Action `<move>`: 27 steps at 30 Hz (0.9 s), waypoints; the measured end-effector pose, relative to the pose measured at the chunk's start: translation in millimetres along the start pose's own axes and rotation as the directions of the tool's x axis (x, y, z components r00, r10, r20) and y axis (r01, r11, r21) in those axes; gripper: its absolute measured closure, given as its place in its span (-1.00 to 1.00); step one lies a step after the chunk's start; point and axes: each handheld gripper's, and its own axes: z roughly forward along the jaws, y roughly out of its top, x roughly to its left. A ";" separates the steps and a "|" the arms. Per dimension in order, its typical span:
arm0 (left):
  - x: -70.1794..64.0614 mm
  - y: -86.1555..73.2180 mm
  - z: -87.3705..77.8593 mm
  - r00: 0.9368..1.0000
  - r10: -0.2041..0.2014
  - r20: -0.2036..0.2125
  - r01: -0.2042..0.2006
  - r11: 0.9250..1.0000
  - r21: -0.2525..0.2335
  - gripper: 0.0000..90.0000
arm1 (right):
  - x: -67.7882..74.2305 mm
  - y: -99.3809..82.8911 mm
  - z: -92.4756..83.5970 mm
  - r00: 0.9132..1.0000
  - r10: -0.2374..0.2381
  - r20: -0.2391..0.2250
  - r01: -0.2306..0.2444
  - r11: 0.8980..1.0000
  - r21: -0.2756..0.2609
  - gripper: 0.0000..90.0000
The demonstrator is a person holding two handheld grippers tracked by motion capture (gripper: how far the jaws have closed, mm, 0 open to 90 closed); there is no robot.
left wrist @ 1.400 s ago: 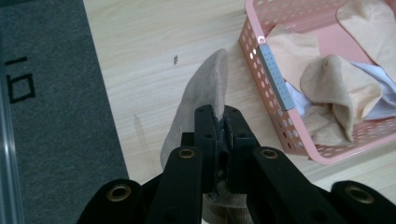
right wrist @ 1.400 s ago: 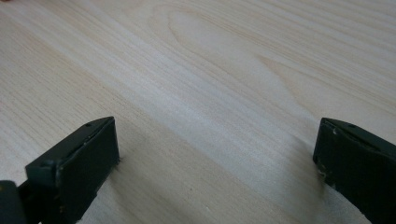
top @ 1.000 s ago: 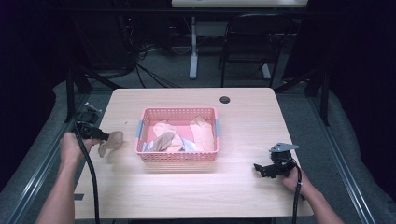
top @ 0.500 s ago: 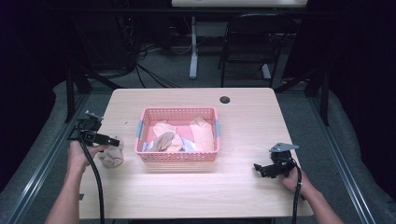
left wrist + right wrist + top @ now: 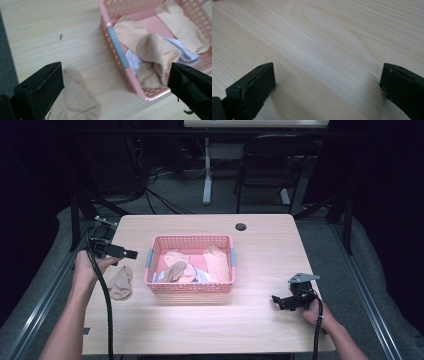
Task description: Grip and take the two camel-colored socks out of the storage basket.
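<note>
A pink mesh basket (image 5: pixel 220 288) stands mid-table with several beige and peach socks and a white cloth in it; in the left gripper view its near corner (image 5: pixel 147 96) and a grey handle show. A beige sock (image 5: pixel 120 282) lies on the table left of the basket, also seen low in the left gripper view (image 5: pixel 77 102). My left gripper (image 5: pixel 131 254) hangs above that sock, its jaws having just been opening, now wide with nothing between them. My right gripper (image 5: pixel 276 300) rests low over bare wood at the right front, open and holding nothing.
A small black grommet (image 5: pixel 241 226) sits near the table's far edge. Behind the table are a chair (image 5: pixel 265 175), cables and a desk leg on the grey floor. Metal rails run along both table sides.
My left gripper let go of the beige sock, which now lies on the table, and rose with its jaws spread. The right gripper has not moved.
</note>
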 end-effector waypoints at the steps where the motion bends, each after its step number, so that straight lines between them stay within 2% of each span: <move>1: -3.8 1.9 2.1 1.000 0.010 0.005 -0.010 1.000 0.000 -1.00 | 0.0 0.0 0.0 1.000 0.000 0.000 0.000 1.000 0.000 -1.00; 2: -3.8 1.9 2.1 1.000 0.010 0.005 -0.010 1.000 0.000 -1.00 | 0.0 0.0 0.0 1.000 0.000 0.000 0.000 1.000 0.000 -1.00; 5: -17.9 9.1 12.9 0.999 0.051 0.017 -0.051 0.999 0.015 -1.00 | 0.1 0.0 -0.3 1.000 0.000 0.001 0.000 1.000 0.004 -1.00; 7: -24.5 13.1 18.4 0.997 0.064 0.032 -0.064 0.998 0.016 -0.98 | 0.1 0.0 -0.4 1.000 -0.001 0.001 0.001 1.000 0.005 -1.00; 11: -36.9 20.1 30.3 0.996 0.081 0.035 -0.082 0.996 0.028 -1.00 | 0.1 -0.1 -0.4 1.000 0.000 0.001 0.000 1.000 0.004 -1.00; 14: -41.0 22.5 36.2 0.995 0.088 0.038 -0.089 0.995 0.033 -1.00 | 0.1 -0.1 -0.4 1.000 0.000 0.001 0.000 1.000 0.005 -1.00; 20: -53.6 28.2 53.0 0.990 0.125 0.067 -0.129 0.990 0.061 -1.00 | 0.0 0.0 0.0 1.000 0.000 0.000 0.000 1.000 0.000 -1.00; 21: -56.4 28.7 56.0 0.988 0.134 0.076 -0.139 0.988 0.066 -0.97 | 0.1 0.0 -0.2 1.000 0.001 0.003 -0.001 1.000 0.003 -1.00; 24: -66.5 28.5 68.4 0.980 0.168 0.107 -0.179 0.979 0.095 -0.71 | 0.1 0.0 -0.3 1.000 0.001 0.002 -0.001 1.000 0.004 -1.00; 25: -69.8 27.8 74.1 0.979 0.175 0.108 -0.187 0.976 0.111 -0.62 | 0.1 0.0 -0.3 1.000 0.001 0.002 -0.001 1.000 0.003 -1.00; 27: -73.9 26.3 86.0 0.977 0.177 0.115 -0.192 0.972 0.135 -0.59 | 0.2 0.0 -0.3 1.000 0.001 0.002 -0.001 1.000 0.004 -1.00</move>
